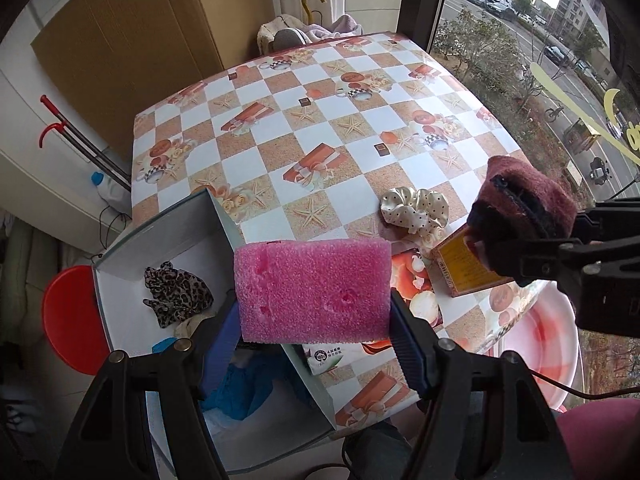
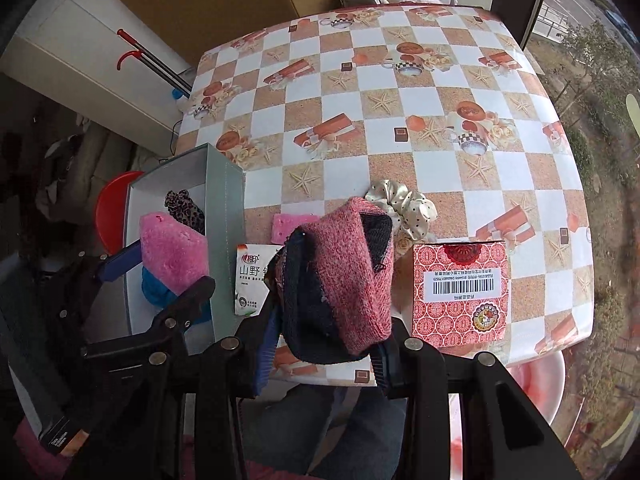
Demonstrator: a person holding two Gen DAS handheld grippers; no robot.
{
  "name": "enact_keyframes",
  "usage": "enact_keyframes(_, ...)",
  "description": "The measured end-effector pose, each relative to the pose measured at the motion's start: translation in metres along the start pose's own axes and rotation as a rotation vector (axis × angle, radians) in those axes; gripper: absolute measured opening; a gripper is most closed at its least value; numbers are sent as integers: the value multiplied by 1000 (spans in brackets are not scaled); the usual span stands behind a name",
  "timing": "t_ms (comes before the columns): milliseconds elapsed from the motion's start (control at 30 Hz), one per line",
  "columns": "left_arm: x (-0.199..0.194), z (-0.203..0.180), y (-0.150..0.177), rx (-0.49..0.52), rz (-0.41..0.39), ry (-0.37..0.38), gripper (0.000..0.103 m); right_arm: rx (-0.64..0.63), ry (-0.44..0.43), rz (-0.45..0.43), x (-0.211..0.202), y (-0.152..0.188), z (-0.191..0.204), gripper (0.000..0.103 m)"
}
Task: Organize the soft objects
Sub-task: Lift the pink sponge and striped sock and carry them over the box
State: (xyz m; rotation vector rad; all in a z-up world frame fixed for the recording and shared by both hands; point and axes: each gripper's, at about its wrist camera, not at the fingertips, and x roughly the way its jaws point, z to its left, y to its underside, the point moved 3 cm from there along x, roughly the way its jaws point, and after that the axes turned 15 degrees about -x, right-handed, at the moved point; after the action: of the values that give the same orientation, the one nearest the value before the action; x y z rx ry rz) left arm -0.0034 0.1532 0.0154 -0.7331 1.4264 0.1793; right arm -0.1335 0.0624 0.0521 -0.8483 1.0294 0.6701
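We hold two soft things at once: the left gripper [image 1: 316, 320] has its jaws closed on the pink sponge [image 1: 312, 290], and the right gripper [image 2: 324, 354] has its jaws closed on a folded red and dark knit piece [image 2: 344, 276], maybe a sock or a wrist band. The sponge hangs over the near wall of the grey box [image 1: 160, 236], which stands at the left edge of the table [image 1: 340, 120]. To do this step well, we think the sponge should come clearly over the free white floor of the box before the jaws let go, because it is light and could catch on the wall. The knit piece should wait to the side so the two grippers do not meet. In the box already lie a leopard scrunchie [image 1: 176, 294] and something blue [image 1: 240, 390], half covered by the gripper. The cream dotted scrunchie [image 1: 416, 208] is still on the table beside a red carton [image 2: 460, 288]. A second pink piece [image 2: 294, 228] behind the knit is mostly hidden, and the small white packet [image 2: 252, 276] we cannot read fully.
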Motion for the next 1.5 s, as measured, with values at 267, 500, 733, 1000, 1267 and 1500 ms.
enact_keyframes(267, -7, 6, 10, -5, -14, 0, 73, -40, -5, 16, 5, 2, 20, 41)
enact_keyframes(500, -10, 16, 14, -21, -24, 4, 73, -45, -2, 23, 6, 3, 28, 41)
enact_keyframes(733, -13, 23, 18, -26, -30, 7, 73, -52, -6, 23, 6, 4, 37, 41)
enact_keyframes(1000, -16, 35, 21, -43, -41, 8, 73, -59, -4, 25, 8, 3, 45, 41)
enact_keyframes(1267, -18, 52, 25, -84, -43, 0, 73, -90, -7, 37, 14, -4, 60, 41)
enact_keyframes(1500, -19, 73, 31, -141, -42, -16, 74, -133, -15, 55, 20, -12, 75, 41)
